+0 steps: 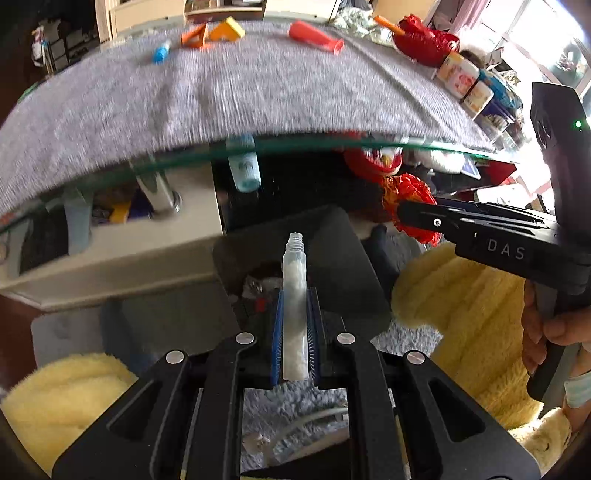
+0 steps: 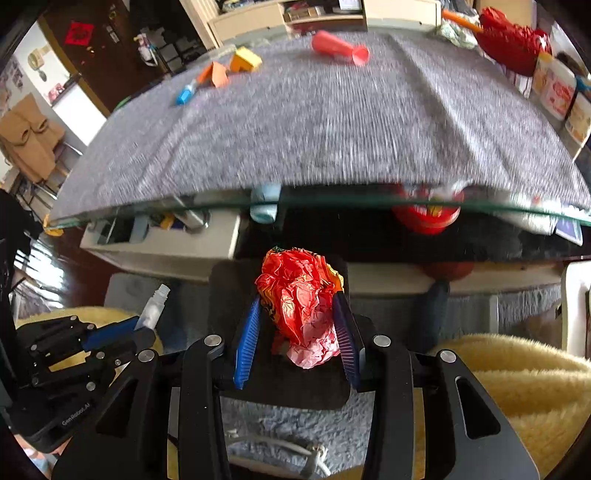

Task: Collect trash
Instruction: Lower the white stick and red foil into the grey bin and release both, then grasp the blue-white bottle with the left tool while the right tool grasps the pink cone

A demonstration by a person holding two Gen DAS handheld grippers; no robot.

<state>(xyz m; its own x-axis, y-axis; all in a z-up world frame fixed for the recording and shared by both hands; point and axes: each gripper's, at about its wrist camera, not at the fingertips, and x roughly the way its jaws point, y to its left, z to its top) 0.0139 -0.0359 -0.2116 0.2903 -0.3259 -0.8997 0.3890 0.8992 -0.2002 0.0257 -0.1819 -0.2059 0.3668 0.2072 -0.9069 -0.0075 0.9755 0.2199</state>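
"DAS" lettering on right gripper [image 1: 417,218]

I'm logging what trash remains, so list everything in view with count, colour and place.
clear tube: 1, clear with white filling, in left gripper
crumpled wrapper: 1, red-orange, in right gripper
bin: 1, black, on floor below both grippers
cloth: 1, grey, covering glass table
cone: 1, red, far side of cloth
blue cap piece: 1, blue, far left of cloth
orange packets: 2, orange-yellow, far side
hand: 1, holding right gripper

grey cloth [image 1: 258,96] motion-blurred.
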